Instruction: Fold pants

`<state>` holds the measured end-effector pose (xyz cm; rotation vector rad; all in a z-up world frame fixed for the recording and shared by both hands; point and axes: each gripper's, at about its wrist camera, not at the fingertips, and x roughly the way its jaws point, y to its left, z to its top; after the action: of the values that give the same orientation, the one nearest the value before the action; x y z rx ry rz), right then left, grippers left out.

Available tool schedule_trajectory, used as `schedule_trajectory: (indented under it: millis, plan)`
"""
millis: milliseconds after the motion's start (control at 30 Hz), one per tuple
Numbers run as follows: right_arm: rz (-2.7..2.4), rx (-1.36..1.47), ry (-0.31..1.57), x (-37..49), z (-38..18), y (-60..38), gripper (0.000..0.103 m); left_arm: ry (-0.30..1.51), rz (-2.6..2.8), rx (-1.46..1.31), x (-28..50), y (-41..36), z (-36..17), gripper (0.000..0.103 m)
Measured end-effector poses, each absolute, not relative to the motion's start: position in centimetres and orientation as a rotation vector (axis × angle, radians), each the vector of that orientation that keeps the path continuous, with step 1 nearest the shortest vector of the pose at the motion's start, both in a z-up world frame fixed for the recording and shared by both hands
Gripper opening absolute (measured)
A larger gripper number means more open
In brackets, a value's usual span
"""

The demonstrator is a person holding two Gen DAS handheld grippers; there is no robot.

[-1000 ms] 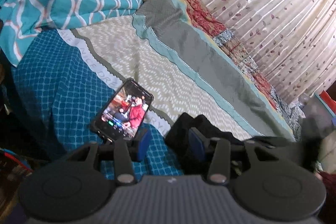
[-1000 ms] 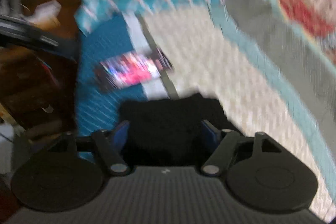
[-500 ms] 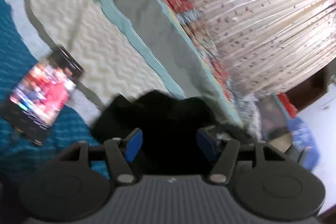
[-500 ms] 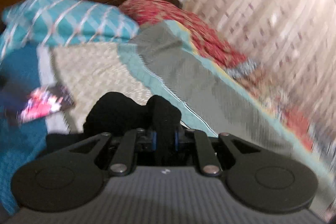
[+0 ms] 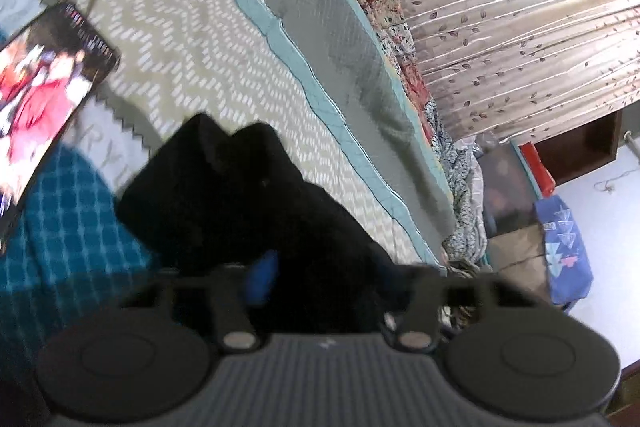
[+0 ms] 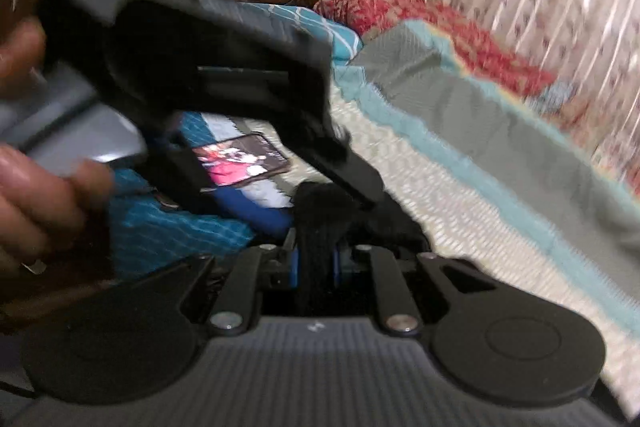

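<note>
Black cloth, bunched in a soft heap, lay on the near part of the bed (image 5: 224,75): the pants (image 5: 240,195), resting where the pale zigzag cover met the blue checked one. A phone (image 5: 44,95) with its screen lit lay just beside them on the left.

The right gripper (image 6: 314,263) had its jaws nearly together on a ridge of the black fabric, the blue pads pressing it from both sides. The left gripper (image 5: 320,271) had its jaws around the heap and they had just been closing; one blue pad showed against the cloth, the other was lost in the dark folds, so I could not tell whether it had a firm hold yet. From the right side I saw the left gripper (image 6: 224,95) reaching in over the heap, a hand (image 6: 36,183) wrapped round its handle.

To my eye the pants were light and limp, with no stiffness to carry a shape; they would sag and slide off wherever they were not pinched. I judged the best hold to be a thick edge, the waistband or a hem, one at each gripper, so the cloth could be pulled taut and laid flat before folding. A shallow pinch on a single layer looked likely to slip.
</note>
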<state>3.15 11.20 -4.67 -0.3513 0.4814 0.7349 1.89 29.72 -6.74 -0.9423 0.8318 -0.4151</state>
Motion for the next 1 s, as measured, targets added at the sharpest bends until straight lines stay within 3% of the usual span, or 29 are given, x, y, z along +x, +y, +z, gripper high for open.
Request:
schedule_trajectory:
  millis: [100,267,433,500,567,733,900,967,1000]
  plan:
    - [0.737,-0.331,0.46,3.1,-4.2,11.4,0.017,0.764,-0.47,-0.956,2.4,30.3,-5.8,0.022]
    - [0.766,-0.352,0.405,2.9,-4.1,12.6,0.019,0.541,-0.443,-0.73,-1.7,30.7,-3.8,0.022]
    - [0.826,-0.461,0.632,4.2,-9.5,15.4,0.026,0.818,-0.276,-0.835,-2.9,32.2,-10.5,0.023]
    - [0.837,-0.456,0.626,3.9,-9.9,15.5,0.035,0.799,-0.278,-0.828,-3.7,32.5,-9.9,0.027]
    - [0.881,-0.45,0.625,3.7,-9.1,15.6,0.053,0.729,-0.267,-0.79,-4.4,33.0,-7.7,0.038]
    - [0.894,-0.39,0.631,3.8,-7.6,14.3,0.055,0.602,-0.264,-0.705,-1.7,33.9,-2.2,0.047]
    - [0.856,-0.312,0.638,2.9,-6.9,11.6,0.055,0.749,-0.302,-0.563,5.3,31.3,-2.5,0.055]
    - [0.828,-0.288,0.637,2.9,-6.6,10.7,0.055,0.865,-0.311,-0.559,8.0,30.5,-4.5,0.054]
    - [0.815,-0.277,0.636,3.0,-6.6,10.3,0.055,0.913,-0.319,-0.584,8.8,30.4,-5.5,0.048]
